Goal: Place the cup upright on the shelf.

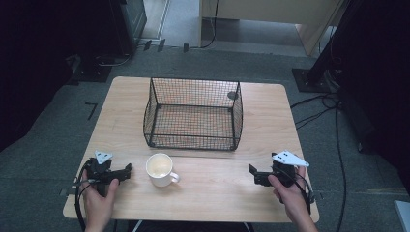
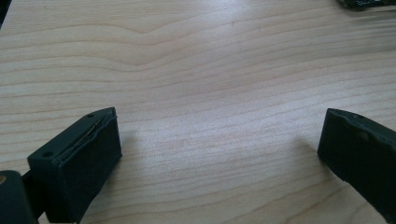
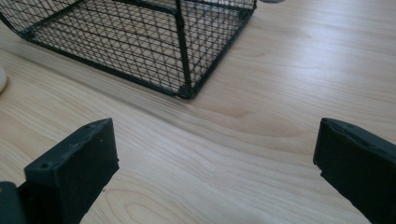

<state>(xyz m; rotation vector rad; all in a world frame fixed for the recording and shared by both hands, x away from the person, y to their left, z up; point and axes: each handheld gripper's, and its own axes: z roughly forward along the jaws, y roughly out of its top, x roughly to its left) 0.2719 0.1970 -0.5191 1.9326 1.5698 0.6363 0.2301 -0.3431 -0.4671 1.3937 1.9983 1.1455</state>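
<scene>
Resting both grippers on a pale wooden counter (image 1: 203,193) over grey carpet, we keep the left gripper (image 1: 126,170) and right gripper (image 1: 251,170) released, fingers spread wide and empty. From above, the white mug (image 1: 160,169) stands just beside our left gripper, before the wire basket (image 1: 193,113); the right gripper view shows that basket's corner close up.
</scene>
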